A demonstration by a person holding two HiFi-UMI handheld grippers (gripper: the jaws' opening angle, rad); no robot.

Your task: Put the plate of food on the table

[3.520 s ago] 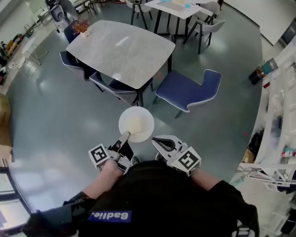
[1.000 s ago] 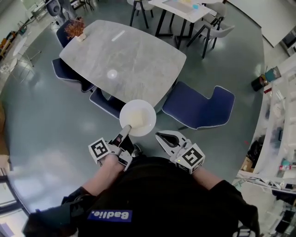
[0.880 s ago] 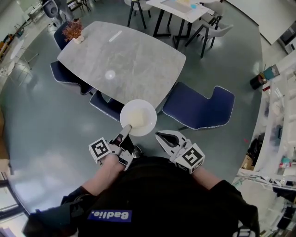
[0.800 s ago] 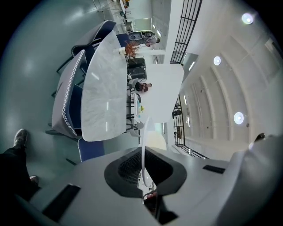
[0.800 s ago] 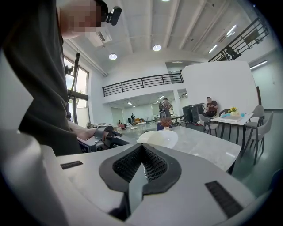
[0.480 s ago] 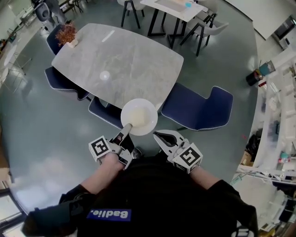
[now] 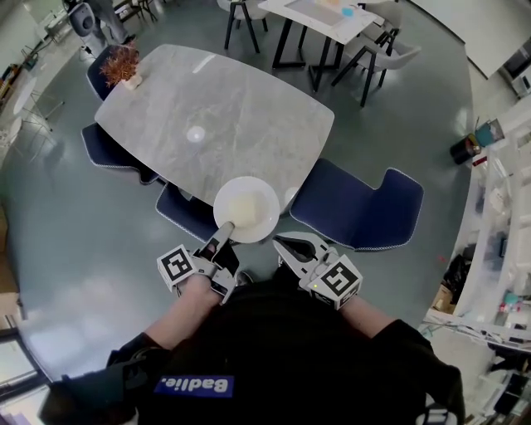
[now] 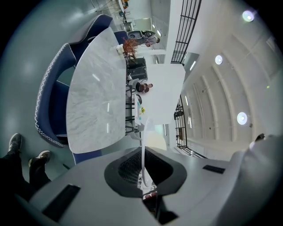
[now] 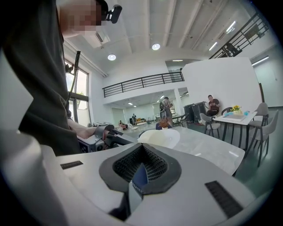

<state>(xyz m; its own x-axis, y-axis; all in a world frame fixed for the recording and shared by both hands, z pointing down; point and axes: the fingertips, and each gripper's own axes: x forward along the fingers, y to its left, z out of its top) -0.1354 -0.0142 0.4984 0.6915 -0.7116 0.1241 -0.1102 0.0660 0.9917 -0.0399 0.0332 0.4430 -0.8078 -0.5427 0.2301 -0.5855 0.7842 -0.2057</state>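
A white plate point(image 7: 246, 209) with pale food on it is held out level in front of me. My left gripper point(image 7: 226, 230) is shut on the plate's near rim. In the left gripper view the plate's rim point(image 8: 143, 145) runs edge-on between the jaws. The plate hangs over the near edge of the grey marble table point(image 7: 216, 108), above a blue chair point(image 7: 184, 212). My right gripper point(image 7: 282, 244) floats just right of the plate, shut with nothing in it. From the right gripper view I see the plate point(image 9: 159, 137) and the left gripper point(image 9: 95, 139) beside the table point(image 9: 212, 150).
Blue chairs stand round the table: one point(image 7: 357, 207) pulled out at the near right, another point(image 7: 106, 145) at the left. A small potted plant point(image 7: 122, 65) and a white disc point(image 7: 196, 134) sit on the tabletop. A white table point(image 7: 319, 12) with chairs stands behind.
The table has drawn nearer as the person walked toward it, and the plate now overlaps its near edge. Both grippers keep their pose and the left keeps its hold on the plate.
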